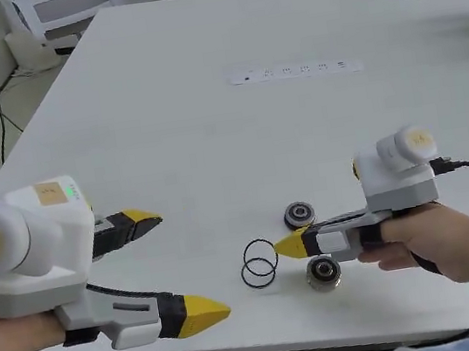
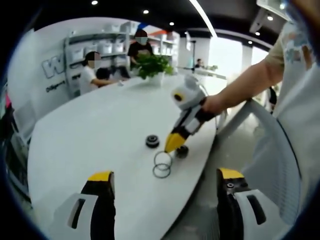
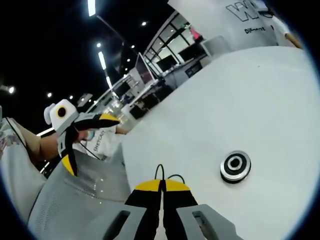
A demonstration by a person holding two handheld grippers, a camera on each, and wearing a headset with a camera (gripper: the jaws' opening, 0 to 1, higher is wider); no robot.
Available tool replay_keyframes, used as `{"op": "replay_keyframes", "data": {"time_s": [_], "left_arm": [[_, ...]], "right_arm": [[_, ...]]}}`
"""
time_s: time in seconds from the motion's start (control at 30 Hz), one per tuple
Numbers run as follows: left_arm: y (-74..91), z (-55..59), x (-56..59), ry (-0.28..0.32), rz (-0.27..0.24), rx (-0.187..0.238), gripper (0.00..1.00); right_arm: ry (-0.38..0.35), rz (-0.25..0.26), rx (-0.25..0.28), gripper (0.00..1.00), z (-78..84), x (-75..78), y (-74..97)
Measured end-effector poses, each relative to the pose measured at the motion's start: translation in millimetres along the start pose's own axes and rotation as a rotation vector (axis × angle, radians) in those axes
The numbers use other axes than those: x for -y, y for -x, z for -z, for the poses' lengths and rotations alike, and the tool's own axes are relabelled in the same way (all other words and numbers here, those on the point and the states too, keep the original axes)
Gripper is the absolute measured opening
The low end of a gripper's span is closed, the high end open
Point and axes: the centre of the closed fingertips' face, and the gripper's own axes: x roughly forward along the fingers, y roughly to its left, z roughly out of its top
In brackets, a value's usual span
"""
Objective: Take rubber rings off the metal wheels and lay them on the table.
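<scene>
1. Left claw (image 1: pixel 173 264) hangs over the near-left edge of the table (image 1: pixel 209 126). Its jaws are spread wide with nothing between them. It's well apart from the work, so my guess is it's parked out of the way, ready to pin a wheel down if one needs steadying.
2. Two rings (image 1: pixel 259 263) lie flat on the table near the front edge, one overlapping the other a bit. Both look already off. They're right next to the wheels, which makes sense because each ring only has a short trip.
3. Right claw (image 1: pixel 291 245) has its jaws pressed together, with the yellow tip right at the edge of the upper ring. In the right gripper view, thin black loops poke out just past the tip. I honestly can't tell whether it has rubber nipped in there or is only touching it. Closed jaws make a fine point, which is handy for nudging or laying down something this thin.
4. Far wheel (image 1: pixel 299 214) and near wheel (image 1: pixel 322 272) both lie flat, one on either side of that tip. Whether either one has rubber left on it is too small to call.
5. With two rings and two wheels, I'd say the job is at or near its end.
</scene>
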Motion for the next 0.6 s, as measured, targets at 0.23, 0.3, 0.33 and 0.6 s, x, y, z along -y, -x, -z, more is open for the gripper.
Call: {"op": "replay_keyframes", "data": {"time_s": [0.23,0.3,0.33,0.6], "left_arm": [[1.6,1.6,-2.4,0.007,-0.005,-0.001,0.84],[1.4,2.7,-2.3,0.007,-0.005,-0.004,0.84],[1.2,3.0,-2.3,0.007,-0.005,-0.005,0.84],[-0.4,4.6,-1.7,0.012,0.001,-0.009,0.83]], "right_arm": [[0.009,0.003,-0.033,0.00,5.5,3.0,-9.0],[0.009,0.002,-0.044,0.00,7.8,3.2,-11.0],[0.009,0.008,-0.050,0.00,9.2,4.6,-11.9],[0.010,0.031,-0.066,0.00,13.3,11.1,-12.7]]}}
